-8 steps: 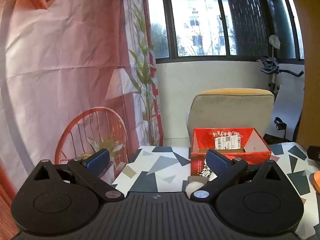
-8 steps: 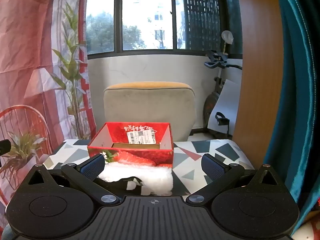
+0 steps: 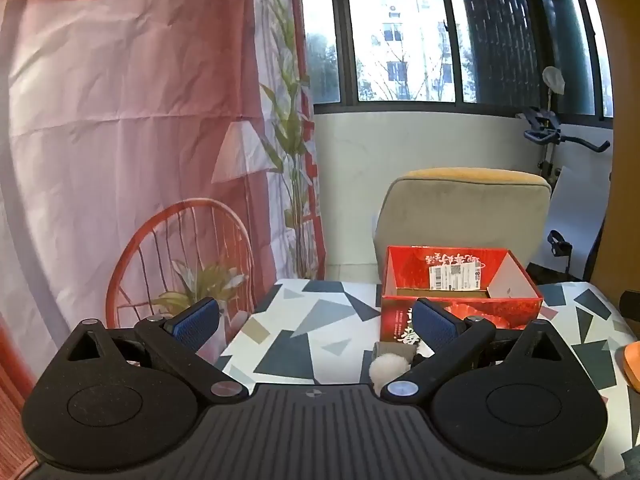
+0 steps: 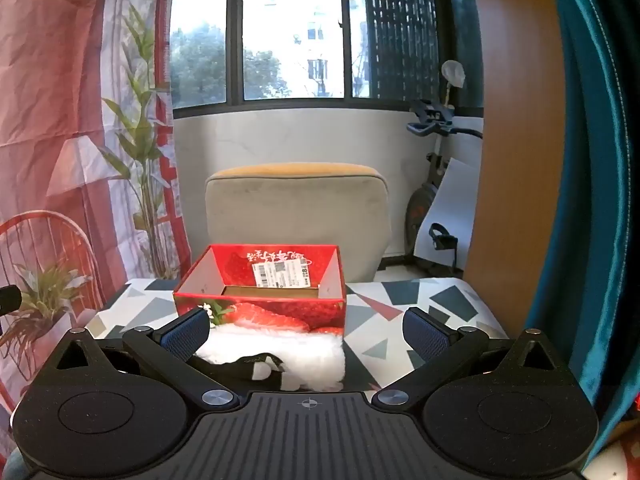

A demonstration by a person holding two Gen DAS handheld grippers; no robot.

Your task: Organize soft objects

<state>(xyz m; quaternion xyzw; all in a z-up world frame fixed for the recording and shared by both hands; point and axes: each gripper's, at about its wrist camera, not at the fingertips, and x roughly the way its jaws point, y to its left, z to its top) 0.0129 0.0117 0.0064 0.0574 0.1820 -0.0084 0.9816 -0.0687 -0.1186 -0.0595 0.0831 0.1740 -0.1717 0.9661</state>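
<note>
Staging for the first pick, as I read it: nothing is gripped, and the red box (image 4: 262, 280) shows no soft item inside from either wrist view, though its floor is only partly visible.

Left gripper (image 3: 316, 326): jaws spread wide, nothing between the blue pads. Right gripper (image 4: 306, 336): same, wide and empty, pointing slightly down toward the table (image 4: 376, 320).

Targets:
- White fluffy piece (image 4: 280, 350) lies on the table touching the front wall of the box, just ahead of the right gripper and between its fingers' line of sight. A dark strap or band (image 4: 256, 362) crosses it.
- From the left wrist a small white pom-like ball (image 3: 388, 366) sits near the box's front-left corner, partly hidden by the right-side finger. Could be part of the same item; can't tell.
- Orange thing (image 3: 630, 364) at the table's right edge, cut off, unidentifiable.

Next move, my call: right gripper goes forward and down over the fluffy piece, closes on the bulk, lifts over the front wall, drops it in.

Materials:
- Fluffy piece: long-pile plush, shapeless, will compress a lot; a shallow pinch may catch only fibres.
- Box: open-top printed cardboard, rectangular, strawberry graphic, shipping label on the inner back wall. Light, so it may slide if nudged.
- Table: smooth cover with a geometric triangle print.
</note>
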